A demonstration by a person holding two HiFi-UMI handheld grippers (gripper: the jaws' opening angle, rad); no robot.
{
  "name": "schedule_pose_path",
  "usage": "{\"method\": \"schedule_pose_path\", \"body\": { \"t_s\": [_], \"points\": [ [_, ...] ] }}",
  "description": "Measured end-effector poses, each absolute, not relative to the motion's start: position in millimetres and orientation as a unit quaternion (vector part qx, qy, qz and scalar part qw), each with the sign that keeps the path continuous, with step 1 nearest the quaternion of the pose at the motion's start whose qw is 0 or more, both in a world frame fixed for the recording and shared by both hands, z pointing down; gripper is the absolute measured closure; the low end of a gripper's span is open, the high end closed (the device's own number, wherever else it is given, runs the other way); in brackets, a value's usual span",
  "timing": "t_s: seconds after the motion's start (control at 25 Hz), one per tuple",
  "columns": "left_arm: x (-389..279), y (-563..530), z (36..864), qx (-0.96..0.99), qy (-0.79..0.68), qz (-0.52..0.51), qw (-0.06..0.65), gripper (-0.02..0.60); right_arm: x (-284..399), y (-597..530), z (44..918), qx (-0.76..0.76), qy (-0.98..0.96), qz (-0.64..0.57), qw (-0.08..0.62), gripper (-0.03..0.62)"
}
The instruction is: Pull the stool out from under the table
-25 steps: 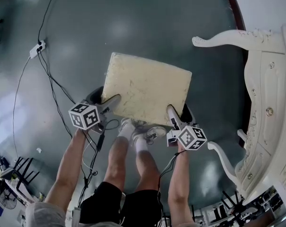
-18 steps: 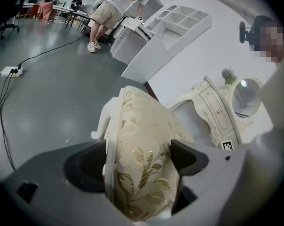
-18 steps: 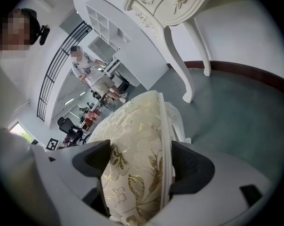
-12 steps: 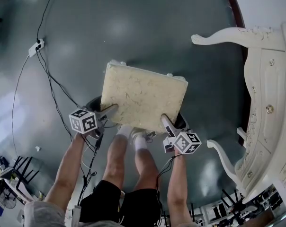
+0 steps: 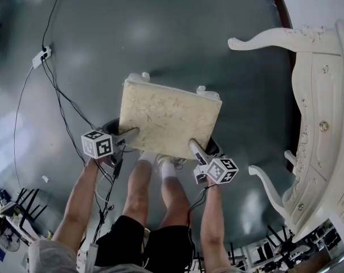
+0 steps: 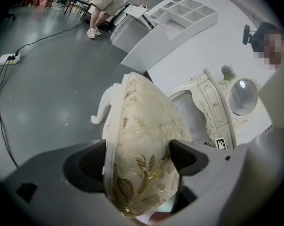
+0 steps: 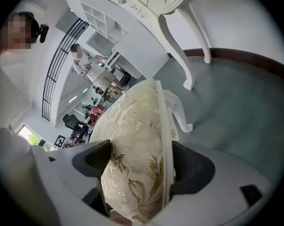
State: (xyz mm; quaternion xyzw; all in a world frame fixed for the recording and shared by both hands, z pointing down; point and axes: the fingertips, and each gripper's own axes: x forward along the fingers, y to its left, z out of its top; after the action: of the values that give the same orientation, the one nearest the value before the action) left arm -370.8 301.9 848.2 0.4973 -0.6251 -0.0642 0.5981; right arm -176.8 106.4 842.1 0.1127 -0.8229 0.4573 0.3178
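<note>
The left gripper [image 5: 129,134] and right gripper [image 5: 196,149] clamp the stool [image 5: 169,121] (2 firm bites), apparently clear of the table [image 5: 320,124]; next, likely release.

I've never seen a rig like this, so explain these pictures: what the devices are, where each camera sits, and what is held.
There is no robot: a person holds a two-jaw gripper in each hand. The downward picture comes from a camera on the person's head and shows the dark grey-green floor. The left gripper and right gripper each carry a cube with square markers. The other two pictures come from cameras riding on the grippers, looking along their jaws. Both grippers are shut on the near edge of a white-legged stool with a cream, gold-leaf-patterned cushion. An ornate white table stands at the right, apart from the stool. A white power strip lies on the floor at the left.
</note>
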Motion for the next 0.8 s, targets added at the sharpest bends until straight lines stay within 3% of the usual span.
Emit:
{"method": "schedule_pose_path", "body": {
  "t_s": [0.48, 0.8],
  "points": [
    [-376, 303, 840, 0.484, -0.638, 0.008, 0.6, 0.167, -172, 103, 836, 0.135, -0.815, 0.431, 0.362, 0.191],
    [-393, 260, 784, 0.482, -0.669, 0.025, 0.566, 0.173, -179, 64, 776, 0.183, -0.836, 0.376, 0.356, 0.191]
  ]
}}
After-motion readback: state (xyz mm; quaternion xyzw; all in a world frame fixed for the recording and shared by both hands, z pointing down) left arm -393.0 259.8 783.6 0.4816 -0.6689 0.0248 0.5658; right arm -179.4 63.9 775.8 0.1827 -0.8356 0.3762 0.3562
